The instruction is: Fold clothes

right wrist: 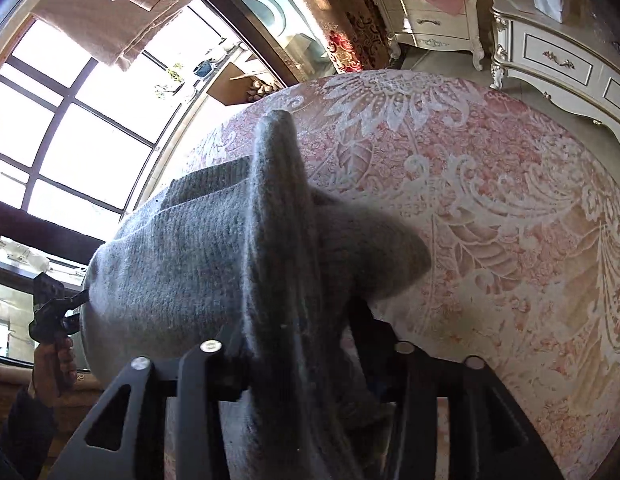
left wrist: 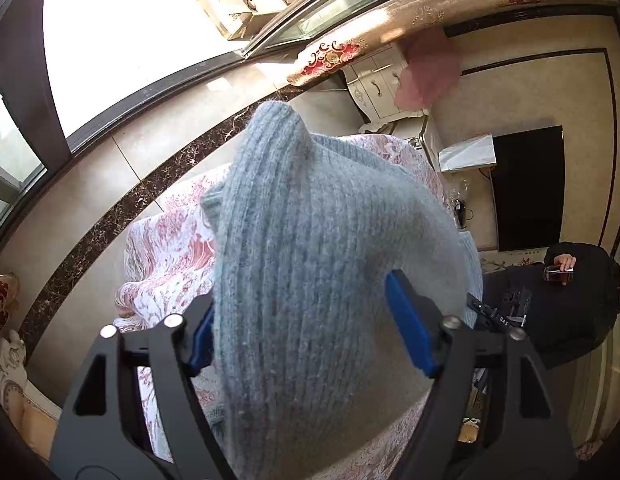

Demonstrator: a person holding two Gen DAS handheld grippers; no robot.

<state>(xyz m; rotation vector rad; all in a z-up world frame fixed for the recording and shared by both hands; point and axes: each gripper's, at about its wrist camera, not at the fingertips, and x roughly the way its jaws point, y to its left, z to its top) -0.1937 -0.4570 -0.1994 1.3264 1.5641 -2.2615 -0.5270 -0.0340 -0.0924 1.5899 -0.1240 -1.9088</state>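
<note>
Grey-blue ribbed knit sweater [left wrist: 321, 264] drapes mid-frame between both jaws over the pink floral bedspread [right wrist: 489, 208], long axis running bottom to upper centre, tip pointing up-frame. Left gripper [left wrist: 310, 320] spread wide, pads off the knit. Right gripper [right wrist: 306, 344] parted; contact hidden. Risk: the sweater drops bunched, spoiling the fold.

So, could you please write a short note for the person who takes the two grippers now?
Left gripper: fingers open wide, the blue-grey sweater lies between them, not pinched.
Right gripper: fingers open, the sweater's fold stands between them.
The sweater rests bunched on the pink flowered bedspread.
Done: sweater brought down to the bed.
Left: spread it flat, fold it neatly.
</note>
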